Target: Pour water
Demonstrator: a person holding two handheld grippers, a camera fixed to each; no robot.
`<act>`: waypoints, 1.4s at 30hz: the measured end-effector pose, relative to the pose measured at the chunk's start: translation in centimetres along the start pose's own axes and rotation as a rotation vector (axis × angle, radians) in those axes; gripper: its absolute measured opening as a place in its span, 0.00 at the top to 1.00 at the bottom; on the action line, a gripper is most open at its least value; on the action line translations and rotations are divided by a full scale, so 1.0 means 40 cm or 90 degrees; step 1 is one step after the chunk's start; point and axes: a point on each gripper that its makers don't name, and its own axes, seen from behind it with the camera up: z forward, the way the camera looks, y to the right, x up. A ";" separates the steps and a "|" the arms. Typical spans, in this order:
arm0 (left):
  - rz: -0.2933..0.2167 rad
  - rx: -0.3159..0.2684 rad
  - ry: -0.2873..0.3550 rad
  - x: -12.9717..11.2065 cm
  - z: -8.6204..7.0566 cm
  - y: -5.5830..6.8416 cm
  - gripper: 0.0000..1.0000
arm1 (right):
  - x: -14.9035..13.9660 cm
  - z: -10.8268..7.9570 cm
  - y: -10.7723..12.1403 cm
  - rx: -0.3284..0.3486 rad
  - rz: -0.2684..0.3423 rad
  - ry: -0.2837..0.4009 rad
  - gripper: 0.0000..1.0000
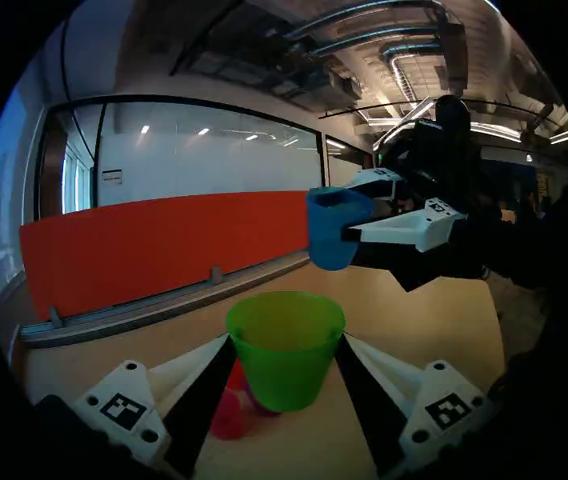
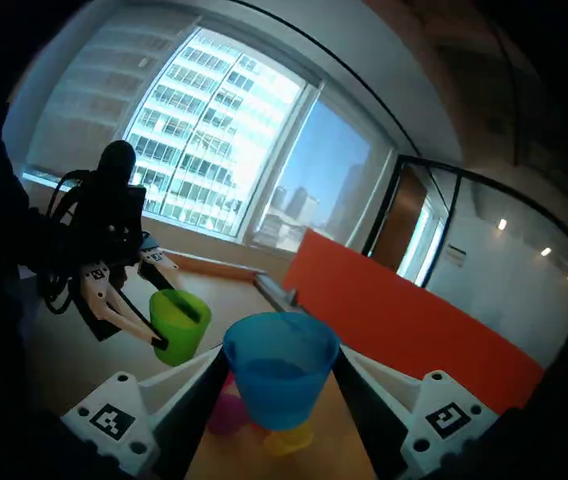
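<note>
In the left gripper view, my left hand-held gripper (image 1: 286, 344) sits at six o'clock, its two white and black fingers clenched on either side of a green cup (image 1: 286, 364). The cup stands upright between them, mouth up, held above a pale wooden tabletop (image 1: 420, 320). Under it, at about seven o'clock, a pink cup (image 1: 226, 416) rests on the tabletop, with other small coloured pieces just beside it that I cannot make out. Up at one o'clock from the green cup, and well apart from it, the right hand-held gripper (image 1: 336, 216) grasps a blue cup (image 1: 330, 232), one finger on each side. A dark-sleeved arm reaches in behind it from three o'clock. An orange panel (image 1: 164, 240) runs along the far edge of the tabletop from nine o'clock toward the centre, below a glass wall. In the right gripper view the blue cup is at six o'clock between that gripper's own fingers, upright, its inside showing a darker blue level that may be water, though I cannot tell. A yellow cup (image 2: 288, 440) lies on the tabletop beneath it. The green cup appears at nine o'clock, lower than the blue cup's rim, before a bright window (image 2: 204, 144).
</note>
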 end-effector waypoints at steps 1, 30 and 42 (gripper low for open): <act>0.000 -0.001 0.000 0.001 0.000 0.001 0.16 | 0.006 0.001 0.003 -0.001 -0.006 0.002 0.10; 0.008 -0.023 0.005 0.014 0.015 0.040 0.15 | 0.117 0.054 0.068 -0.013 -0.196 0.022 0.10; 0.008 -0.029 0.007 0.020 0.019 0.053 0.16 | 0.151 0.079 0.079 -0.012 -0.277 0.024 0.10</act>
